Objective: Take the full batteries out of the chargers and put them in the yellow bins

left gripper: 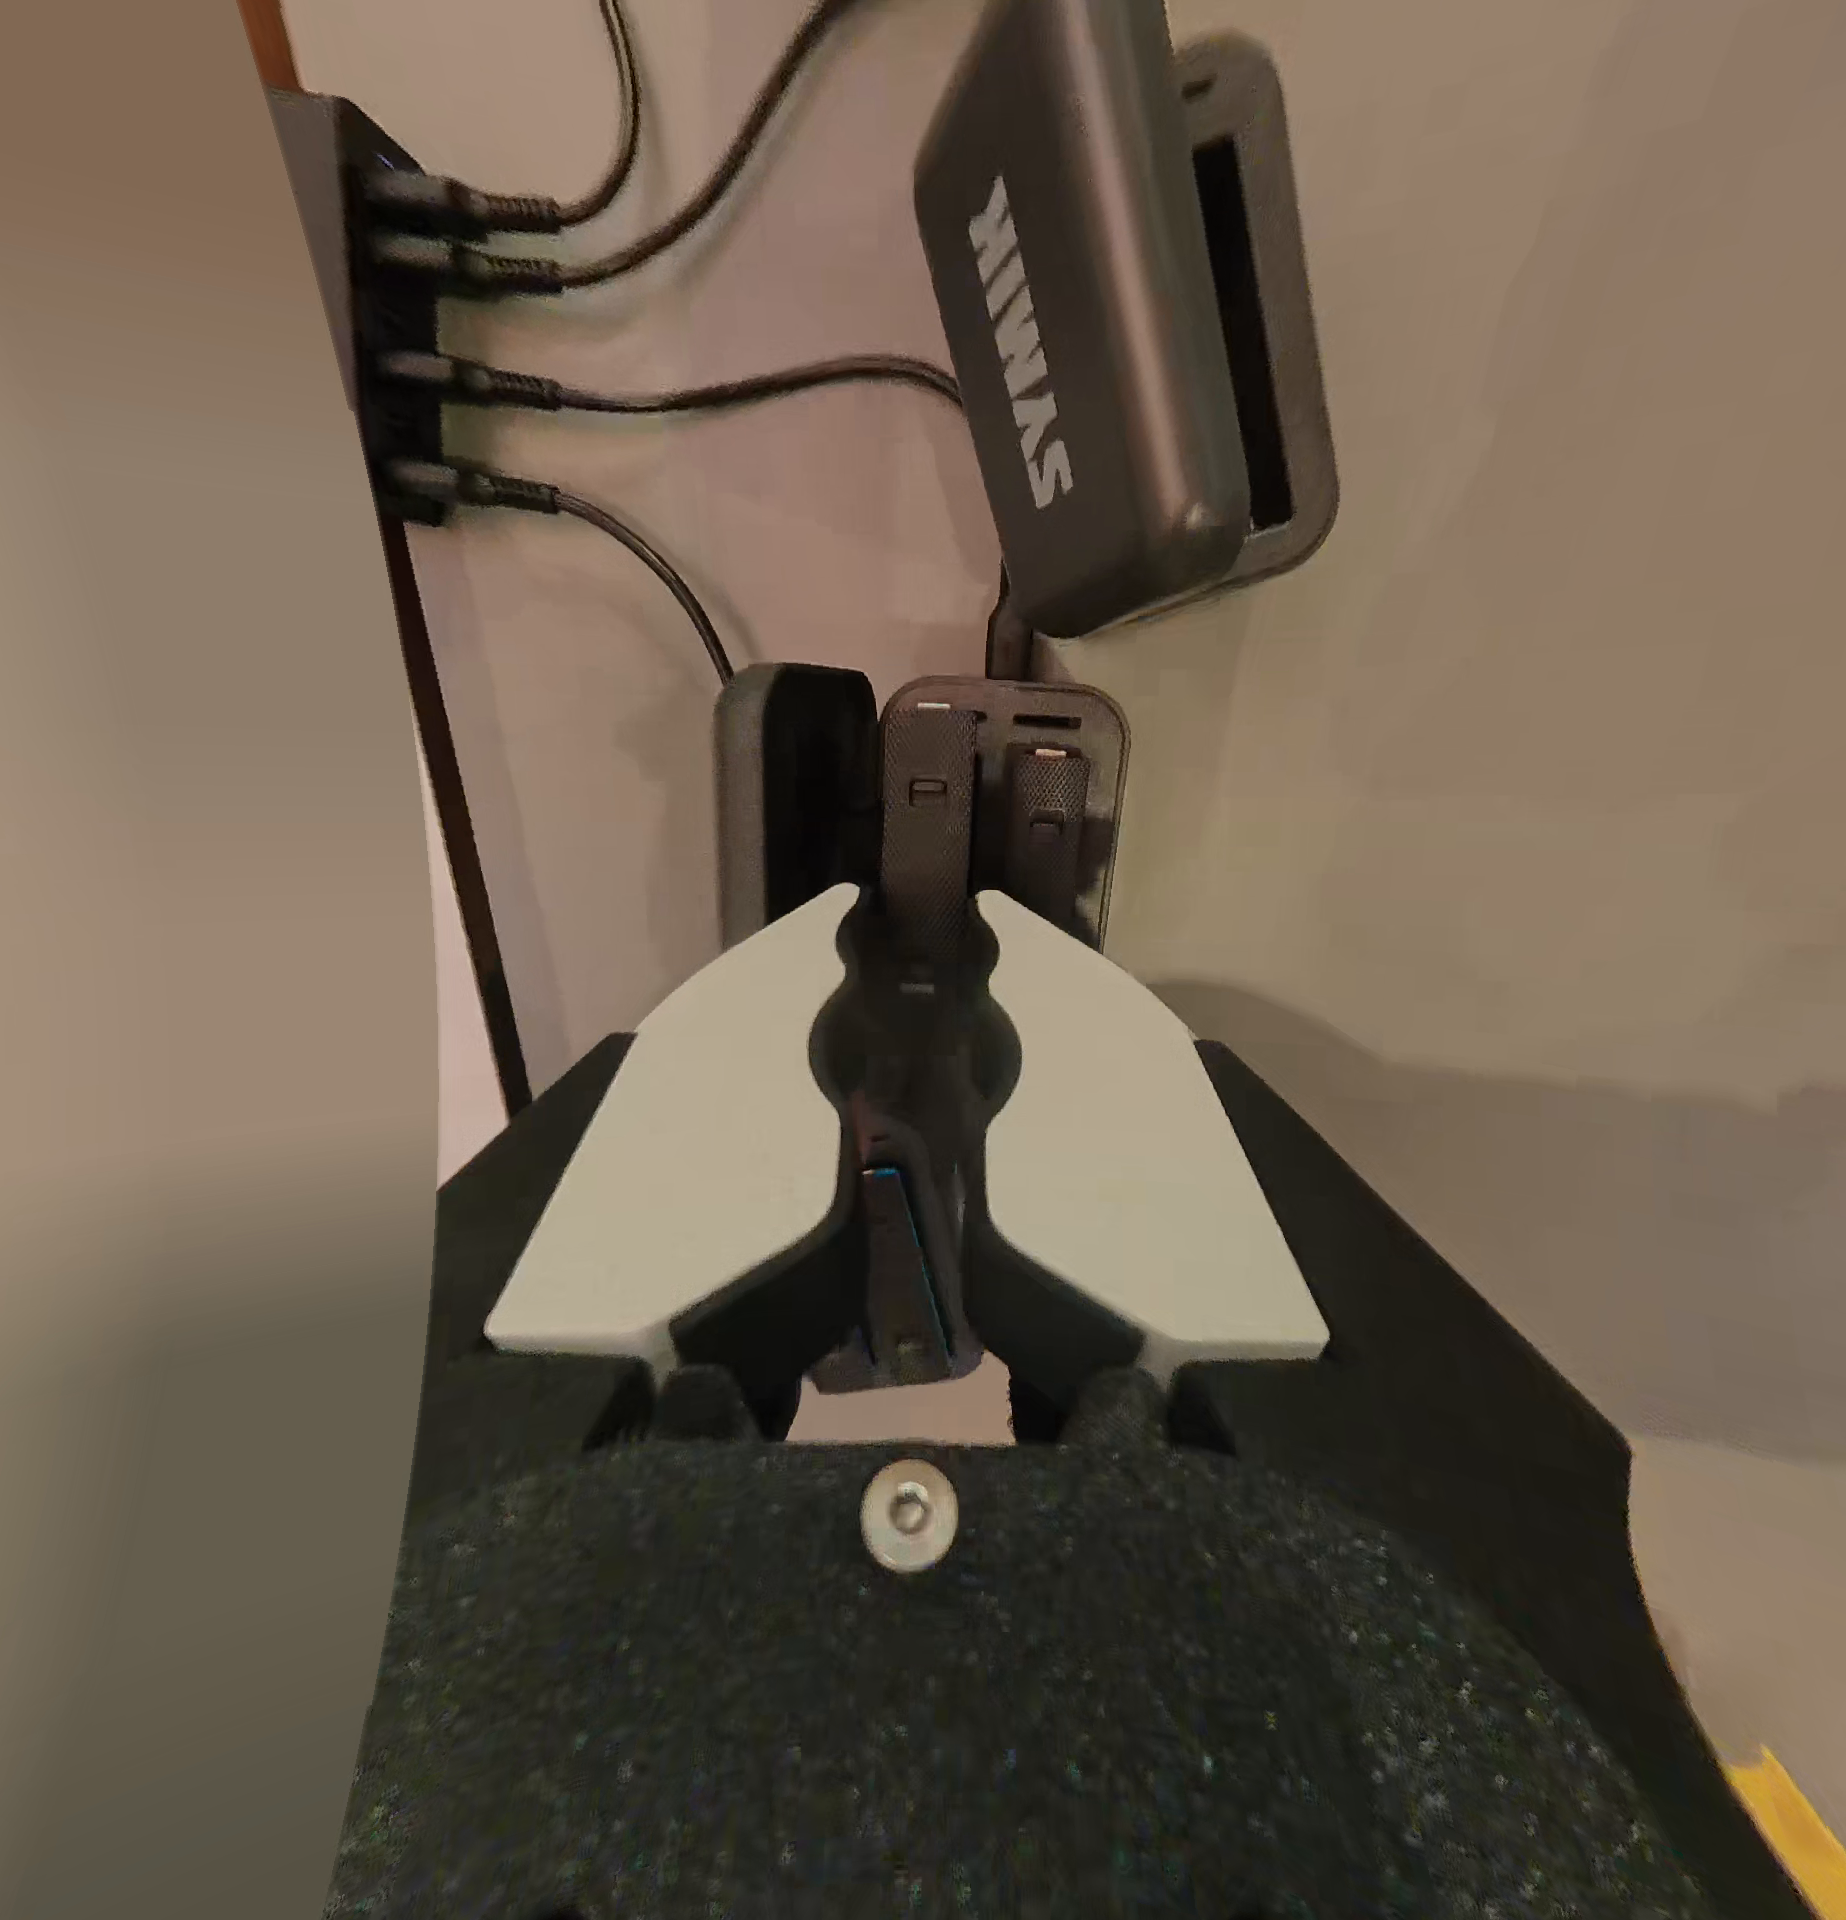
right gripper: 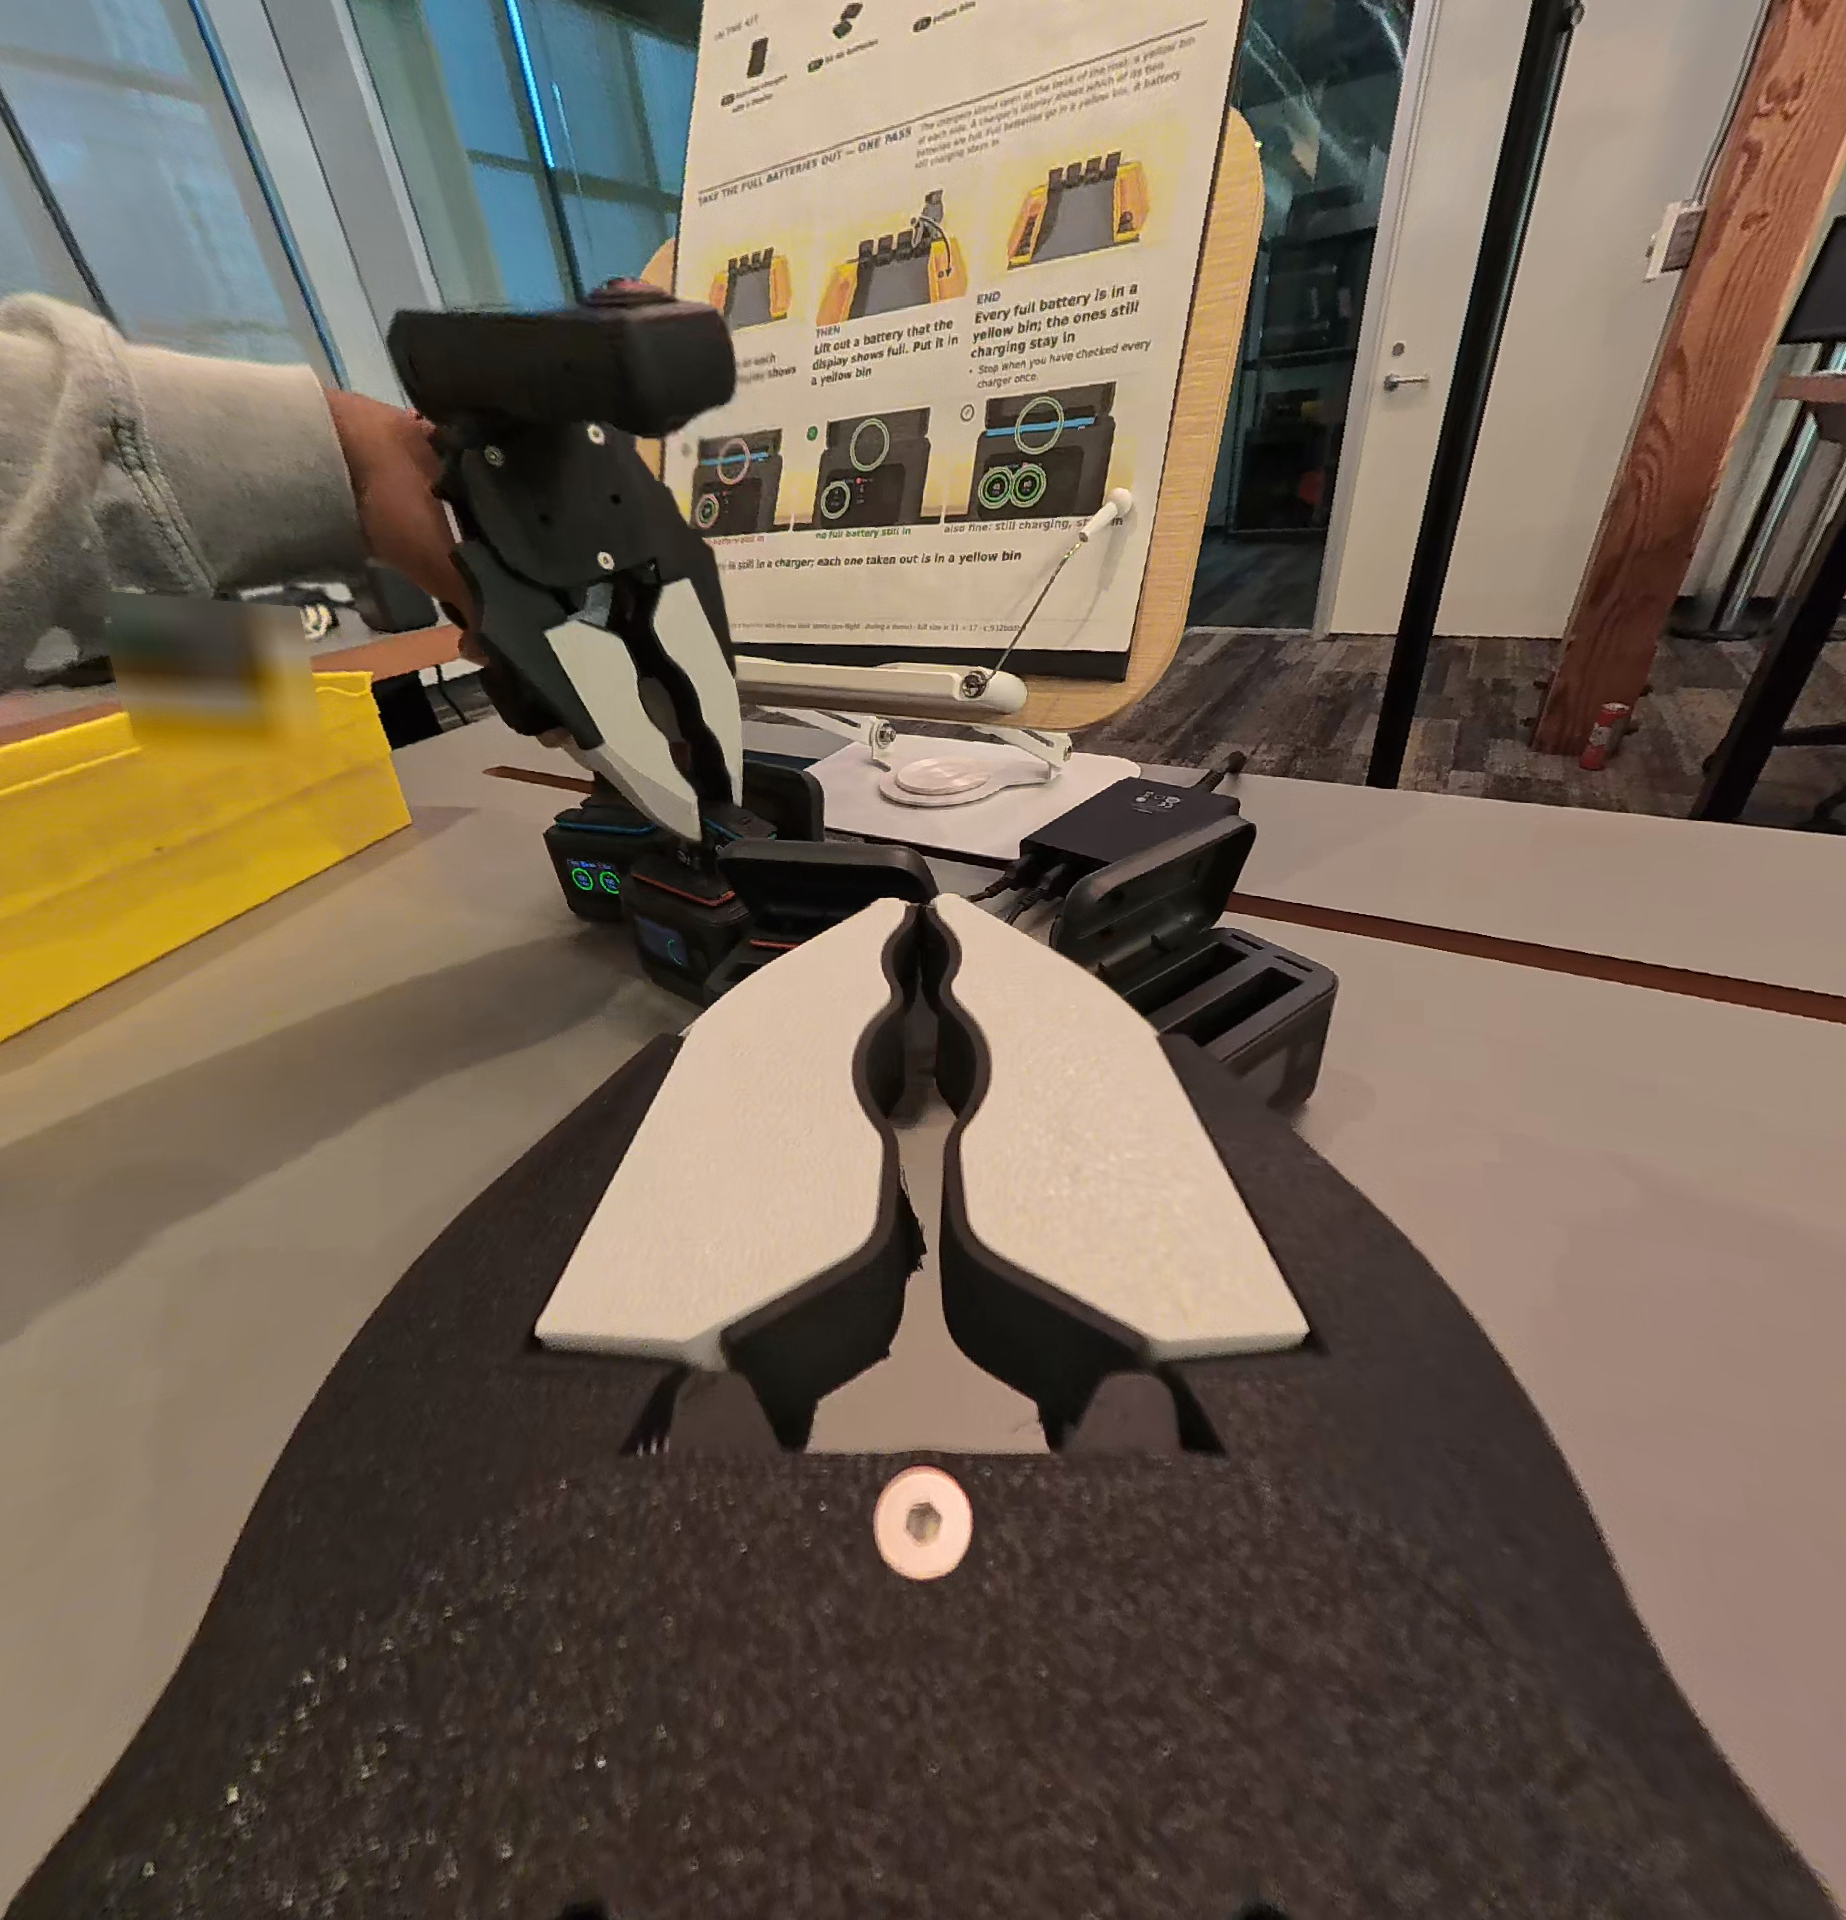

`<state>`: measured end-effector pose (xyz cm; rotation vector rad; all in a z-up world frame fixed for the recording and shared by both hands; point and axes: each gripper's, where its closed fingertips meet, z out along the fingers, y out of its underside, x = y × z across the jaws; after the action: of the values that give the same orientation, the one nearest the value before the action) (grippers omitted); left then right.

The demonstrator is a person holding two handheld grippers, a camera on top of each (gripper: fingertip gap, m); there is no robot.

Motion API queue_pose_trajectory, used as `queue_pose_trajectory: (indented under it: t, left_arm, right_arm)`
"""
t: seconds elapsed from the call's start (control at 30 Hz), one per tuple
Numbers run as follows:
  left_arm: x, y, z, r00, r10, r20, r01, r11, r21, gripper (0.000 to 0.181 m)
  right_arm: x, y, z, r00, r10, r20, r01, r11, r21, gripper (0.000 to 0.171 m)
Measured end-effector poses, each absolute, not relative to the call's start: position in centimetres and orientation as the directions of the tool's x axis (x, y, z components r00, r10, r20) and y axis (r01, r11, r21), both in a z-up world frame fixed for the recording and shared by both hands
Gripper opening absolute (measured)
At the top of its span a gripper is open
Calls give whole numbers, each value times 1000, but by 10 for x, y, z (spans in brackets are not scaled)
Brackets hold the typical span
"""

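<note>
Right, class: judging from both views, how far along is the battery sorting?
Seemingly done: the open black charger case near the shut, empty right gripper has empty slots. In hand: the left gripper is closed on a dark textured battery in a grey charger, beside a second battery. Left: carrying it to the yellow plastic bin, whose inside is hidden, and checking the charger with green-lit display.

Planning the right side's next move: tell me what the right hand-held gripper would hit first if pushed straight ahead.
Probably the open lid of the black charger just beyond the right hand-held gripper tips; depth is hard to judge.
</note>
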<state>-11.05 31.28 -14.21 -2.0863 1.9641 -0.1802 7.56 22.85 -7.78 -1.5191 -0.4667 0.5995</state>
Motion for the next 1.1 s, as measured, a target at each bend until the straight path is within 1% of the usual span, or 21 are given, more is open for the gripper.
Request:
queue_pose_trajectory:
  t: [0.13, 0.3, 0.37, 0.43, 0.67, 0.77, 0.93, 1.03, 1.1]
  left_arm:
    - [-109, 312, -142, 126, -991, -47, -895, -93, -436, 16]
    - [-110, 312, -144, 147, -988, -45, -842, -101, -530, 16]
    - [-113, 308, -148, 155, -988, -25, -846, -120, -519, 17]
    - [-113, 306, -149, 159, -987, -18, -849, -128, -513, 25]
    - [-111, 307, -136, 138, -988, -73, -881, -89, -464, 22]
    - [-111, 311, -136, 122, -985, -119, -914, -65, -400, 17]
    - [-110, 315, -145, 82, -979, -188, -957, -24, -289, 0]
    - [-113, 312, -153, 56, -983, -177, -975, -16, -221, 0]
    - [-111, 312, -153, 56, -983, -176, -975, -16, -223, 0]
  right_arm:
    - [73, 227, -78, 767, 636, -84, -72, -44, -996, 0]
    - [74, 227, -77, 768, 635, -84, -74, -42, -996, 0]
    - [74, 227, -78, 767, 636, -87, -74, -46, -996, 0]
    - [73, 227, -79, 766, 637, -85, -72, -47, -996, 0]
    - [70, 226, -79, 759, 645, -84, -68, -50, -996, 0]
    - [70, 225, -79, 757, 648, -84, -68, -50, -996, 0]
    - [69, 224, -78, 753, 653, -82, -66, -49, -997, 0]
    - [71, 225, -77, 760, 645, -80, -69, -43, -997, 0]
    - [74, 226, -76, 769, 635, -78, -69, -38, -997, 0]
